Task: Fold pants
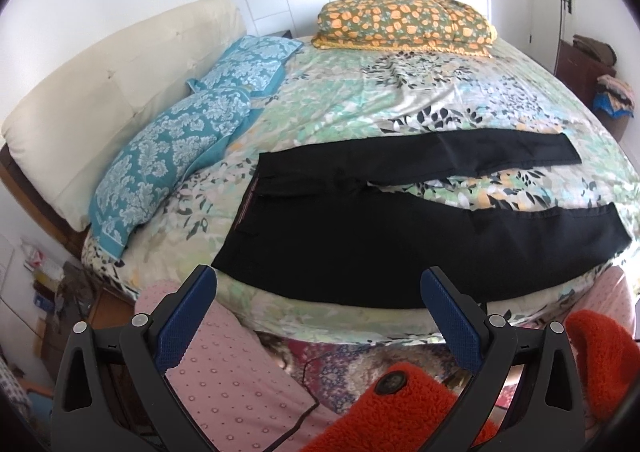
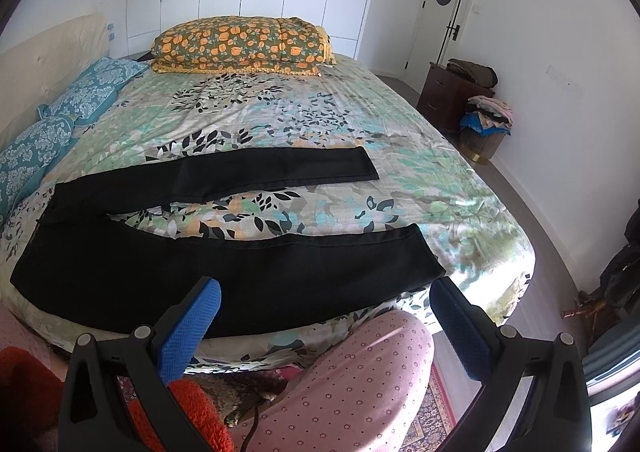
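Observation:
Black pants (image 1: 360, 244) lie flat on the floral bedspread (image 1: 360, 100), waistband to the left, both legs spread apart and running right. In the right wrist view the pants (image 2: 224, 276) reach the bed's near edge, with the near leg's hem at the right. My left gripper (image 1: 320, 284) is open and empty, held just short of the near edge, near the waist and thigh. My right gripper (image 2: 326, 296) is open and empty, held above the near leg close to its hem.
Two blue patterned pillows (image 1: 168, 156) lie by the cream headboard (image 1: 100, 92). A folded orange floral quilt (image 1: 404, 24) sits at the far side of the bed. A dark nightstand (image 2: 452, 92) and a clothes basket (image 2: 484, 124) stand by the right wall. My knees in pink pyjamas (image 2: 360, 380) are below the grippers.

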{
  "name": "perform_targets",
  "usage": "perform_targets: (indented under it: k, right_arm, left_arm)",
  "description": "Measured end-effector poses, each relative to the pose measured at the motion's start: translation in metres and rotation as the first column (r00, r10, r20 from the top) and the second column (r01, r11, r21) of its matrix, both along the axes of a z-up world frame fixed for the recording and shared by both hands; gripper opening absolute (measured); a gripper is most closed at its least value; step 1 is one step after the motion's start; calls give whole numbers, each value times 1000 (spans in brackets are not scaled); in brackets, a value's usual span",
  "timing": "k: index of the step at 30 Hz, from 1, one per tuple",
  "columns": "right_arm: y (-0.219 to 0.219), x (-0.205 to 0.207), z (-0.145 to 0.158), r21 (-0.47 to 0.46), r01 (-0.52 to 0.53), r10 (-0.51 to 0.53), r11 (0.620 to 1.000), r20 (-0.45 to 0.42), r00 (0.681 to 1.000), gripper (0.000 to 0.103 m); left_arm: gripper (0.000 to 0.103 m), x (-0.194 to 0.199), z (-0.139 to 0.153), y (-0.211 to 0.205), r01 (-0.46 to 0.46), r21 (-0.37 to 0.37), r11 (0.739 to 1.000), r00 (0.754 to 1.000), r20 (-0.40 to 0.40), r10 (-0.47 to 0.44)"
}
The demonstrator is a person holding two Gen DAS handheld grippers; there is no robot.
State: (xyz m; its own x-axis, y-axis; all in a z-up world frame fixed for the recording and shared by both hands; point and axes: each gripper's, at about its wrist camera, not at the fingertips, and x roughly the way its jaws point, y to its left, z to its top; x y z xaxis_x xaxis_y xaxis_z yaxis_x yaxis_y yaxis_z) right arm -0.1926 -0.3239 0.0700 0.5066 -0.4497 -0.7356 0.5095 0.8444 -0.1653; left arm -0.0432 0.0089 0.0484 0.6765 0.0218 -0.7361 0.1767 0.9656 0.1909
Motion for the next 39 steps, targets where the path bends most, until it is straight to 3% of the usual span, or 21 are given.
perform_targets:
  k: [7,18,21,26,30,34,39]
  right_arm:
    - [15,-1,13,-56,-16,15,998,-17,1000,103]
    - [31,0,36,-33,-134,137,991,122,983,103]
    - [38,8,38,-46,-197,201,979,155,967,103]
    - [31,35,17,58,-275,266,960,136,954,103]
    - [29,52,7,82,-318,304,945,144,942,103]
    - [20,71,-2,126,-342,324,931,149,934,103]
    - [-10,106,-32,259,-407,388,876,123,913,103]
  left_arm:
    - [102,12,-5,10,-2,-96,995,1000,-28,-1]
    - [102,52,17,-19,149,-232,961,989,30,-146]
    - [102,62,7,-22,144,-279,949,988,-17,-155]
    - [102,75,-25,-34,131,-292,947,976,-132,-176]
    - [102,89,-35,-45,121,-307,944,964,-191,-186]
    - [102,102,-33,-59,130,-326,936,961,-192,-201]
    - [102,125,-30,-74,134,-295,946,967,-169,-190]
